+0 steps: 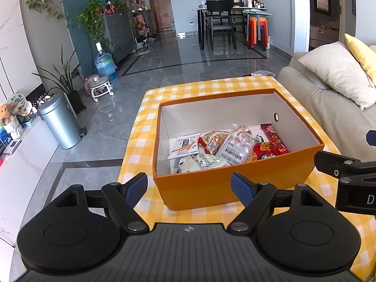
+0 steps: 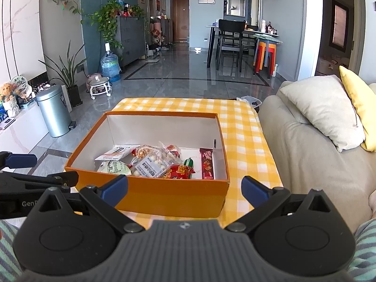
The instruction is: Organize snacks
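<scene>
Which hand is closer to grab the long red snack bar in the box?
Probably right. The red snack bar lies along the orange box's right wall, on the right gripper's side. The left gripper, also open and empty, sits nearer the box's left corner.

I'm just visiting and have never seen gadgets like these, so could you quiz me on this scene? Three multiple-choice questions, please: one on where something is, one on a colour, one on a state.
1. Where are the snack packets?
A. Scattered on the floor
B. Inside the box
C. On the sofa

2. What colour is the outside of the box?
A. Orange
B. Green
C. Black

3. How do the left gripper and right gripper stand?
A. Both shut on packets
B. One open, one shut
C. Both open and empty

Answers:
1. B, the packets lie heaped on the box floor.
2. A, its outer walls are orange, white inside.
3. C, each pair of blue fingertips stands wide apart with nothing between.
</scene>
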Available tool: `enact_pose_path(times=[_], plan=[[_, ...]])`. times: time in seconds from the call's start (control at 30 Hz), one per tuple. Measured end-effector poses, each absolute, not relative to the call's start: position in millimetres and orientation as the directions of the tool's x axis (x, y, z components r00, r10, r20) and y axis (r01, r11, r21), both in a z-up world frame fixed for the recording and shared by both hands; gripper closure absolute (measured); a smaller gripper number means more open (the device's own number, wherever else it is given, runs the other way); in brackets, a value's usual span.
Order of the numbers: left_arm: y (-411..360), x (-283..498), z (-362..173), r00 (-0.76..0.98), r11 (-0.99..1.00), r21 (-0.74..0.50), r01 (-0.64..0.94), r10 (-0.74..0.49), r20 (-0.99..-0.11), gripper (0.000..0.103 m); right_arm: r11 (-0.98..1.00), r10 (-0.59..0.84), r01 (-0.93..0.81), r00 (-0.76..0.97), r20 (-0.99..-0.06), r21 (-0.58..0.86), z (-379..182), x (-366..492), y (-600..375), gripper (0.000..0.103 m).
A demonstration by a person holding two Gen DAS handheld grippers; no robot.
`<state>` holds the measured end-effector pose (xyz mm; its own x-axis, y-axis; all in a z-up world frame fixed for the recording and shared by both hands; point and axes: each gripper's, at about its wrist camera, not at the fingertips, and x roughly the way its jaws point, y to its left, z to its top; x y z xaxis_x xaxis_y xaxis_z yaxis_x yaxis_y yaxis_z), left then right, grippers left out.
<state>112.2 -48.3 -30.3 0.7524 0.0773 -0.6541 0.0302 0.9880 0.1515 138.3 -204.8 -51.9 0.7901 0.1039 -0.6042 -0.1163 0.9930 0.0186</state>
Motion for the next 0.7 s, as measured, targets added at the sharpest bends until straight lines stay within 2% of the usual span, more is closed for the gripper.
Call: enact_pose_path(times=[0.7], plan=[[-50.0,105.9,-23.6,0.767,0.987,0.161,0.026,0.083,-0.636,0.009,0.994,0.098,-0.106,0.790,-0.606,0.023,-51.7,135.4,-206.9,0.004]])
